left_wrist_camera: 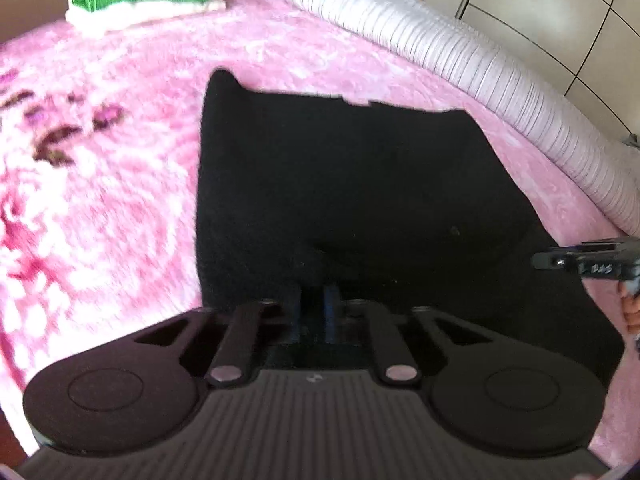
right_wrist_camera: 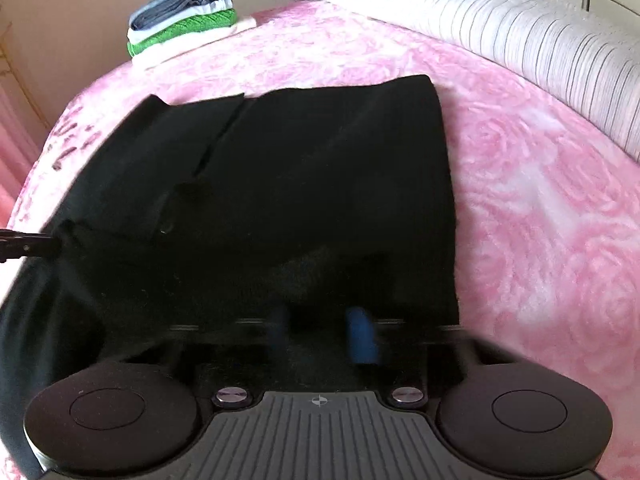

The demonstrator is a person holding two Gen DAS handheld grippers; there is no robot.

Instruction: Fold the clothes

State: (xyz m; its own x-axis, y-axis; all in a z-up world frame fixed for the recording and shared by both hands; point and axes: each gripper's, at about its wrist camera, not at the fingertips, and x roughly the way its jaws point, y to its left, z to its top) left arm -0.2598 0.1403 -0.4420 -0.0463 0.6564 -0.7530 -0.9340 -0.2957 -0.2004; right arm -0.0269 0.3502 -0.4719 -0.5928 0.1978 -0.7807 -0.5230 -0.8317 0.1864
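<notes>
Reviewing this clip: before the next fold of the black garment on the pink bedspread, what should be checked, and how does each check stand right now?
1. Left gripper shut on the near edge of the black fabric garment: ok, fingers close together with cloth between them.
2. Right gripper gripping the same edge: cannot tell, blurred, blue finger pads apart.
3. Garment's far part flat on the pink fleece bedspread: ok.
4. Far edge even: not ok, stepped.
5. Stack of folded green, white and blue clothes apart from the garment: ok.

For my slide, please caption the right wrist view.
Right gripper grips black garment on pink bedspread.
</notes>
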